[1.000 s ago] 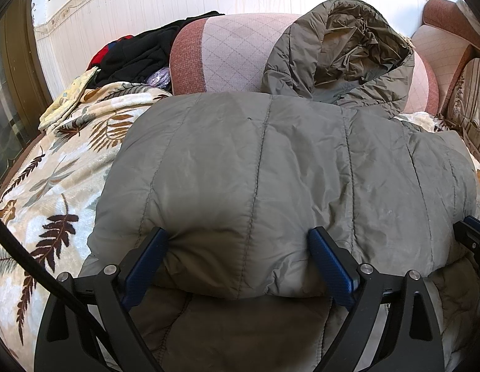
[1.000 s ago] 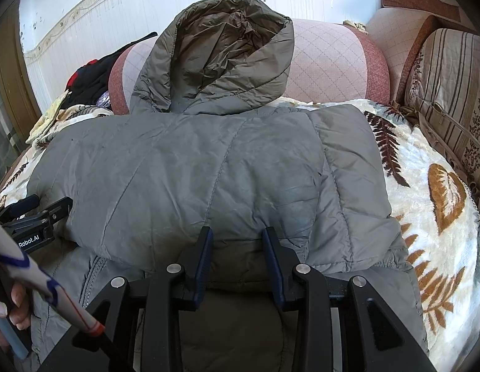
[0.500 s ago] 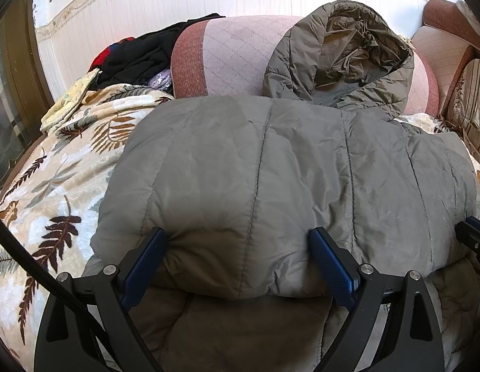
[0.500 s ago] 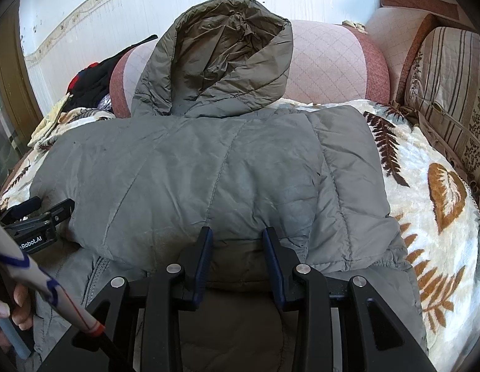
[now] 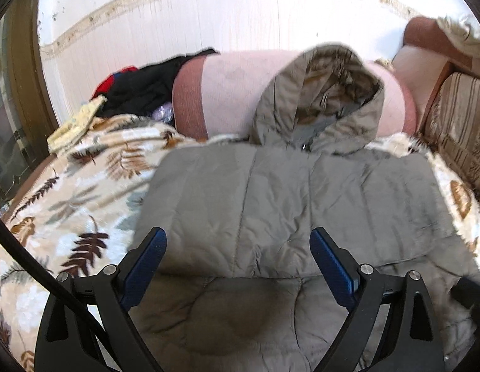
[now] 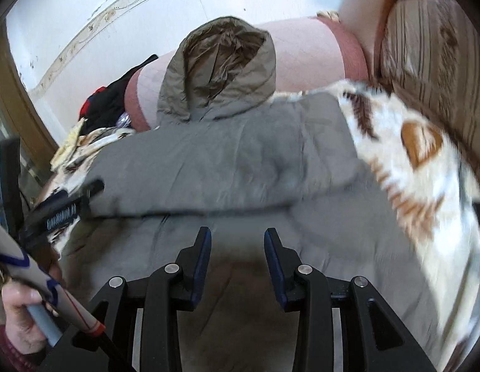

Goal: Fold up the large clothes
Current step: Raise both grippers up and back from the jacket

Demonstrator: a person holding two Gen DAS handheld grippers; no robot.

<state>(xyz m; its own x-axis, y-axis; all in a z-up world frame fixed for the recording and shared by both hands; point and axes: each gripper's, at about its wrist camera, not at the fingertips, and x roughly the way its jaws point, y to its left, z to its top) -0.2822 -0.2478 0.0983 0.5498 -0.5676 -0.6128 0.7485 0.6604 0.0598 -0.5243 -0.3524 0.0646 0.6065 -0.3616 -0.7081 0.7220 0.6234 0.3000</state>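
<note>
The grey-olive quilted jacket (image 5: 270, 204) lies flat on the leaf-print blanket (image 5: 69, 210), lower part folded up over the body, hood (image 5: 320, 99) propped against the pink cushion (image 5: 230, 93). Left gripper (image 5: 238, 260): spread wide, empty. Right gripper (image 6: 237, 257): parted, gripping nothing.

The jacket (image 5: 270, 204) lies on the blanket (image 5: 85, 192), its hood (image 5: 320, 99) at twelve o'clock propped against the bolster (image 5: 227, 93), a clothes pile (image 5: 140, 90) at ten o'clock, seemingly a cushion (image 6: 425, 46) at two, the folded edge nearest both grippers.
</note>
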